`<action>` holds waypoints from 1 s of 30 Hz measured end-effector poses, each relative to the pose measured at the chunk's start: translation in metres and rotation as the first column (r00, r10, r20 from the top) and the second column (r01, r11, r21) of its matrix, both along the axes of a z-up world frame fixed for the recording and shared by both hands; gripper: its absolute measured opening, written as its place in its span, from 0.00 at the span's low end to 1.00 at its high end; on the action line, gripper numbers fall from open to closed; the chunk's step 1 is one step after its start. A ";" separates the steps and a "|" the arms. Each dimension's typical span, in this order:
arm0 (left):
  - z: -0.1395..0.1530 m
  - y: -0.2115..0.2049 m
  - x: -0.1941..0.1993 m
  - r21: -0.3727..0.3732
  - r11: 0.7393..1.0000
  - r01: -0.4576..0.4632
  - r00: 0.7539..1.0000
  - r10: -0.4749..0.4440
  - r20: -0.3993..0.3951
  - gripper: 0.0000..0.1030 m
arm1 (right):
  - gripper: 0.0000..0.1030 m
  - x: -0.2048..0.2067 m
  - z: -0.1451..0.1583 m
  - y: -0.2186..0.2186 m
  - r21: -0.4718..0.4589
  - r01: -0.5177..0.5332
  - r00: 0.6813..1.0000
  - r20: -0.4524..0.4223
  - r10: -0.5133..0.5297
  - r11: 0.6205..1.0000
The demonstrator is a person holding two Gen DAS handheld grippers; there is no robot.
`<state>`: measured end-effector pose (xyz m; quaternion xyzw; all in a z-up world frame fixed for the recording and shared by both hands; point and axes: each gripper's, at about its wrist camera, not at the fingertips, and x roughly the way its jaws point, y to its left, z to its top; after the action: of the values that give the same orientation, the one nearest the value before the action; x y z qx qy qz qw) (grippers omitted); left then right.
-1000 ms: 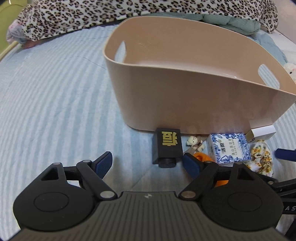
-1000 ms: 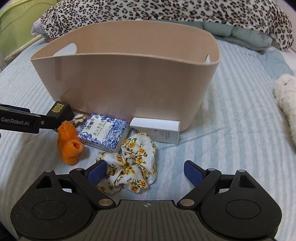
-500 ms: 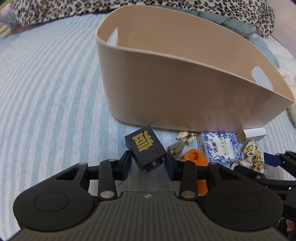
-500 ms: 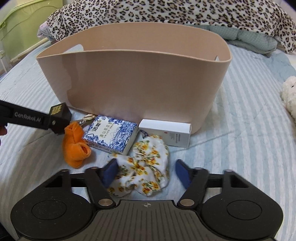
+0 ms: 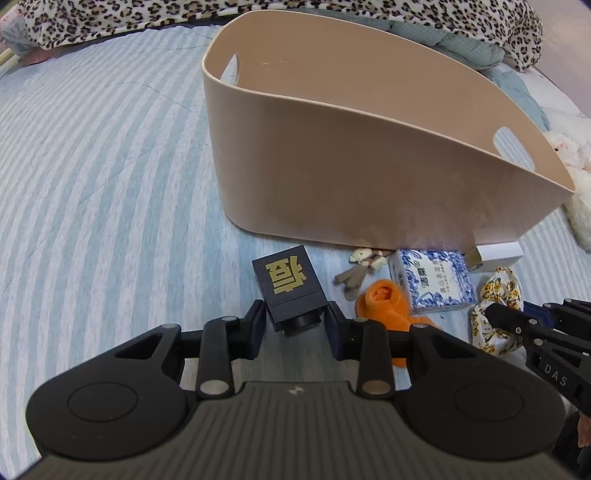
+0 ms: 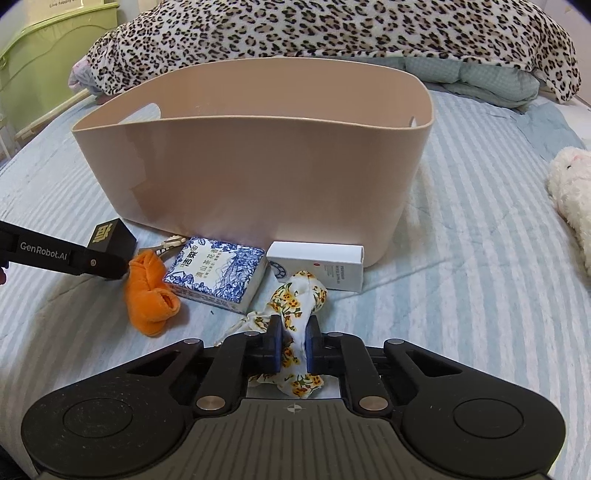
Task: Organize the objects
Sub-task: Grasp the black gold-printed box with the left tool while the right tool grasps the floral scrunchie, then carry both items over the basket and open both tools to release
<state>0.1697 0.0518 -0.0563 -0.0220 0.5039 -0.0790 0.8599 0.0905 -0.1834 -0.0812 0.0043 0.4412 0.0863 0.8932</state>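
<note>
A beige plastic basket (image 5: 369,177) stands on the striped bed; it also shows in the right wrist view (image 6: 258,166). My left gripper (image 5: 295,325) is shut on a black box with a gold character (image 5: 290,286), held slightly off the bed in front of the basket. My right gripper (image 6: 293,347) is shut on a floral scrunchie (image 6: 299,295). Before the basket lie an orange cloth (image 6: 149,291), a blue-and-white box (image 6: 218,273), a white carton (image 6: 317,264) and a small bear keychain (image 5: 360,264).
A leopard-print blanket (image 6: 332,33) and a teal quilt (image 6: 487,81) lie behind the basket. A white plush toy (image 6: 572,184) sits at the right. A green bed frame (image 6: 44,55) is at the far left.
Both grippers went from open to shut: the left closed on the black box and lifted and turned it, the right moved forward and closed on the floral scrunchie.
</note>
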 end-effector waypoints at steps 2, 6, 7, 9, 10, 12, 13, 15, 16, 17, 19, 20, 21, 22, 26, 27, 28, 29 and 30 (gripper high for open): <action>0.002 0.001 -0.002 -0.002 1.000 0.005 1.000 -0.005 0.004 0.35 | 0.10 -0.002 0.001 -0.002 0.007 0.005 1.000 0.003 -0.005 1.000; 0.010 0.001 -0.008 -0.009 1.000 0.006 1.000 -0.006 0.023 0.33 | 0.10 -0.006 0.008 -0.004 0.032 0.014 1.000 0.019 -0.015 0.999; 0.014 0.001 -0.014 -0.014 1.000 0.009 1.000 -0.008 0.030 0.33 | 0.10 -0.009 0.011 -0.006 0.039 0.016 1.000 0.025 -0.017 0.999; 0.020 -0.002 -0.020 -0.023 1.000 0.013 0.999 -0.012 0.042 0.32 | 0.10 -0.012 0.018 -0.010 0.051 0.019 0.999 0.039 -0.021 0.999; 0.021 -0.007 -0.022 -0.026 1.000 0.016 0.999 -0.014 0.045 0.32 | 0.10 -0.011 0.021 -0.012 0.054 0.021 0.999 0.044 -0.023 0.998; 0.022 -0.011 -0.024 -0.029 0.999 0.023 0.999 -0.022 0.046 0.32 | 0.10 -0.012 0.026 -0.015 0.059 0.029 0.998 0.054 -0.032 0.998; 0.022 -0.010 -0.025 -0.028 0.999 0.028 0.999 -0.026 0.044 0.31 | 0.10 -0.011 0.029 -0.017 0.063 0.033 0.998 0.058 -0.037 0.997; 0.021 -0.008 -0.026 -0.022 0.999 0.030 0.999 -0.030 0.035 0.31 | 0.10 -0.011 0.032 -0.019 0.068 0.042 0.997 0.065 -0.046 0.997; 0.021 -0.007 -0.027 -0.022 0.999 0.029 0.999 -0.028 0.030 0.31 | 0.10 -0.012 0.033 -0.022 0.069 0.045 0.996 0.068 -0.050 0.997; 0.020 -0.007 -0.027 -0.022 0.999 0.027 0.999 -0.026 0.027 0.31 | 0.10 -0.012 0.034 -0.023 0.071 0.048 0.996 0.071 -0.053 0.996; 0.023 -0.007 -0.028 -0.021 0.999 0.026 0.999 -0.025 0.035 0.31 | 0.10 -0.014 0.036 -0.026 0.075 0.053 0.995 0.076 -0.058 0.996; 0.027 -0.007 -0.030 -0.022 0.999 0.026 0.999 -0.025 0.043 0.31 | 0.10 -0.013 0.038 -0.027 0.078 0.054 0.995 0.077 -0.060 0.995; 0.030 -0.006 -0.031 -0.025 0.999 0.026 0.998 -0.025 0.051 0.31 | 0.10 -0.013 0.040 -0.028 0.082 0.055 0.995 0.080 -0.061 0.995; 0.035 -0.006 -0.033 -0.027 0.999 0.025 0.998 -0.024 0.060 0.31 | 0.10 -0.014 0.042 -0.029 0.085 0.055 0.995 0.084 -0.062 0.995; 0.056 -0.004 -0.042 -0.033 0.999 0.023 0.995 -0.020 0.103 0.31 | 0.10 -0.016 0.053 -0.034 0.106 0.056 0.992 0.108 -0.067 0.993; 0.062 -0.003 -0.045 -0.030 0.999 0.021 0.993 -0.017 0.119 0.31 | 0.10 -0.016 0.057 -0.035 0.112 0.055 0.991 0.116 -0.068 0.992; 0.069 -0.002 -0.047 -0.029 0.999 0.017 0.991 -0.013 0.136 0.31 | 0.10 -0.016 0.061 -0.035 0.117 0.054 0.990 0.127 -0.068 0.992; 0.075 -0.002 -0.049 -0.032 0.999 0.015 0.988 -0.010 0.154 0.31 | 0.10 -0.016 0.066 -0.036 0.122 0.052 0.988 0.138 -0.069 0.991; 0.082 -0.001 -0.050 -0.035 0.999 0.015 0.985 -0.008 0.173 0.31 | 0.10 -0.015 0.071 -0.036 0.127 0.051 0.986 0.152 -0.070 0.991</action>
<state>0.1197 0.0505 0.0255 -0.0278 0.4260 -0.0948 0.8993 0.0751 -0.2198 -0.0105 0.0657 0.3637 0.0861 0.9252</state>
